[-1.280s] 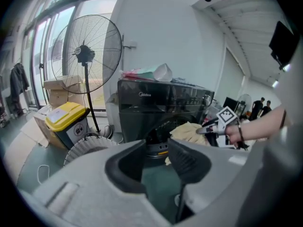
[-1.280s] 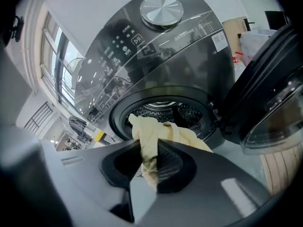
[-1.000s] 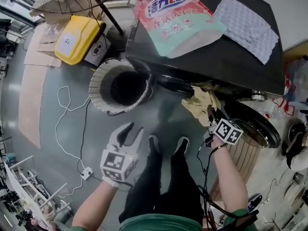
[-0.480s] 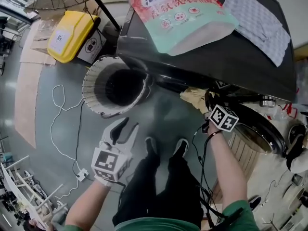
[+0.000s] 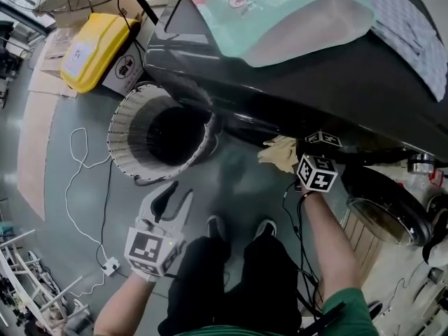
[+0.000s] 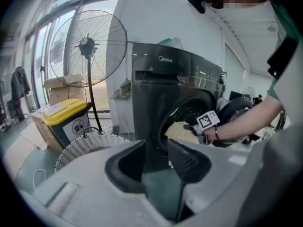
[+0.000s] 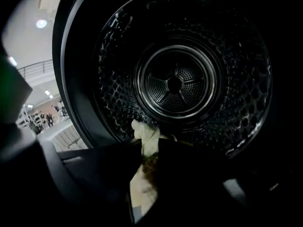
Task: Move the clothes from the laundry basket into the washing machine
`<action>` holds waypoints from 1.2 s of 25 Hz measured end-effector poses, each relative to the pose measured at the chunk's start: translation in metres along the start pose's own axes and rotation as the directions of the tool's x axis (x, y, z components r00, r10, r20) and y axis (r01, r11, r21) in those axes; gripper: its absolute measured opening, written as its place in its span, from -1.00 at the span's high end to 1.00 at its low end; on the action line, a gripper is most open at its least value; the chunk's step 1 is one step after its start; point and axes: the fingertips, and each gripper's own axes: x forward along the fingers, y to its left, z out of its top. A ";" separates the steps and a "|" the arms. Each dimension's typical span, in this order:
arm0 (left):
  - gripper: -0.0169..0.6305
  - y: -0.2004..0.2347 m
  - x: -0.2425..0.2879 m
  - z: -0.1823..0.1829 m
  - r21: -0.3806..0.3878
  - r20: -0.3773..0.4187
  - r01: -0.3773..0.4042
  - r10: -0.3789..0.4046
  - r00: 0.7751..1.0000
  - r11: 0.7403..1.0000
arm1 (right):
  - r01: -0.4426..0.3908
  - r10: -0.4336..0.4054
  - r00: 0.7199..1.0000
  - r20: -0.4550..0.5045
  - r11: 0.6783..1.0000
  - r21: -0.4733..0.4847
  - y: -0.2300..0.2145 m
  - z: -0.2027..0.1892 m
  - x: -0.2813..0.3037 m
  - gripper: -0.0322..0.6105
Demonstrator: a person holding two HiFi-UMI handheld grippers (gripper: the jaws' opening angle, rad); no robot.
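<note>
Right gripper (image 7: 146, 157) is clamped on the pale cloth (image 5: 278, 154) at the washing machine (image 5: 231, 75) mouth, short of the drum (image 7: 175, 84). Left gripper (image 6: 155, 151) has its jaws apart and empty, near the laundry basket (image 5: 126, 152). Risk: letting go early drops the cloth on the floor or leaves it draped over the door rim.

The left gripper (image 5: 179, 194) sits low at the left of the head view, well apart from the right one. It points forward and slightly down, with its marker cube facing up. In the left gripper view (image 6: 156, 148) its two dark jaws stand apart with nothing between them. The bare left forearm (image 5: 120, 306) runs back from it toward the body.

The right arm reaches further forward, with the right forearm (image 5: 327, 247) stretched out and a dark band round the wrist (image 5: 306, 196). The right gripper (image 5: 295, 157) points forward and down. In the right gripper view (image 7: 149, 148) its jaws are nearly together, pinching a pale cloth (image 7: 142, 183).
</note>
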 end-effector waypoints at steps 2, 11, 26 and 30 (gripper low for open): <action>0.51 0.004 0.014 -0.012 -0.008 0.021 -0.011 0.011 1.000 1.000 | 0.001 -0.001 1.000 0.006 0.995 -0.104 -0.003 -0.008 0.017 0.70; 0.50 0.003 0.061 -0.034 -0.010 0.033 -0.005 0.006 0.999 1.000 | -0.185 0.145 0.979 -0.147 0.932 -0.311 0.009 -0.057 0.060 -0.28; 0.50 -0.010 0.064 -0.023 0.012 0.034 0.023 -0.023 0.999 1.000 | 0.068 -0.113 0.992 -0.060 0.863 -0.501 0.006 -0.092 -0.020 -0.21; 0.50 -0.006 0.070 -0.028 0.000 0.054 0.030 -0.030 0.998 1.000 | 0.063 -0.194 0.967 -0.167 0.812 -0.581 -0.011 -0.130 -0.007 -0.14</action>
